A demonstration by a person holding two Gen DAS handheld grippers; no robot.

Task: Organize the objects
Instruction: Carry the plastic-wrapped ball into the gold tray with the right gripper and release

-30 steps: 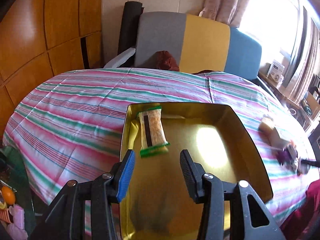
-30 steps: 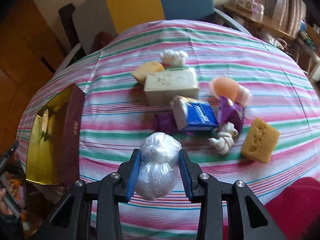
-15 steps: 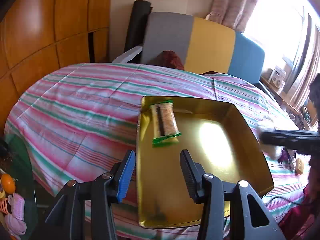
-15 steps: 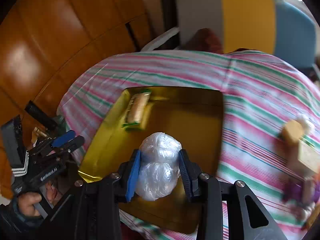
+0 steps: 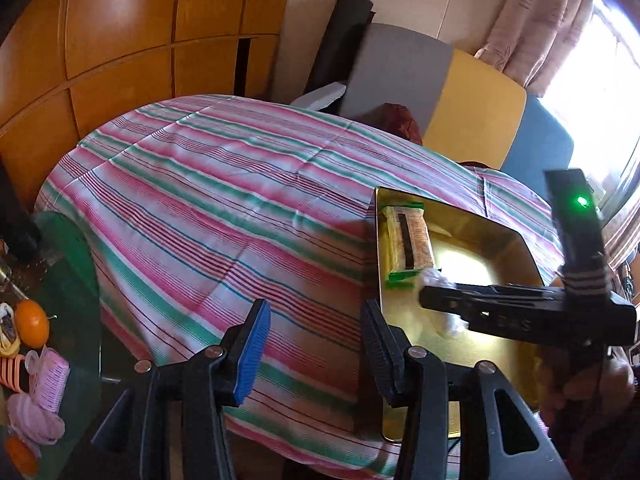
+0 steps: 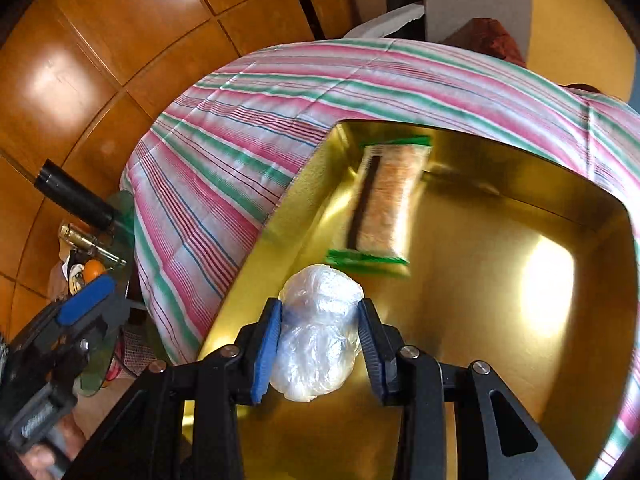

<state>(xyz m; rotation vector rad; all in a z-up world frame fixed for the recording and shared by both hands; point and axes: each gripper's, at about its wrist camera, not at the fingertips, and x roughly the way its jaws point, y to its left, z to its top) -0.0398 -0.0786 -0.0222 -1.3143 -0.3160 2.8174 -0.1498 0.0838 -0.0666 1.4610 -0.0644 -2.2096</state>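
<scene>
A gold tray (image 6: 500,360) lies on the striped tablecloth (image 6: 248,148); it also shows in the left wrist view (image 5: 516,256). A green-edged snack pack (image 6: 386,196) lies in its far left corner, also seen in the left wrist view (image 5: 408,240). My right gripper (image 6: 318,334) is shut on a clear plastic bag ball (image 6: 316,328) and holds it over the tray's near left part. From the left wrist view the right gripper (image 5: 440,306) reaches in over the tray. My left gripper (image 5: 314,344) is open and empty, left of the tray over the table's edge.
A grey, yellow and blue chair back (image 5: 472,96) stands behind the table. Wooden wall panels (image 5: 120,40) run along the left. A green glass side table (image 5: 68,280) with an orange (image 5: 32,322) and pink items sits low at the left.
My right gripper has carried the bag ball from the pile of objects to above the tray and lowered it. My left gripper has drawn back and swung left, off the tray.
</scene>
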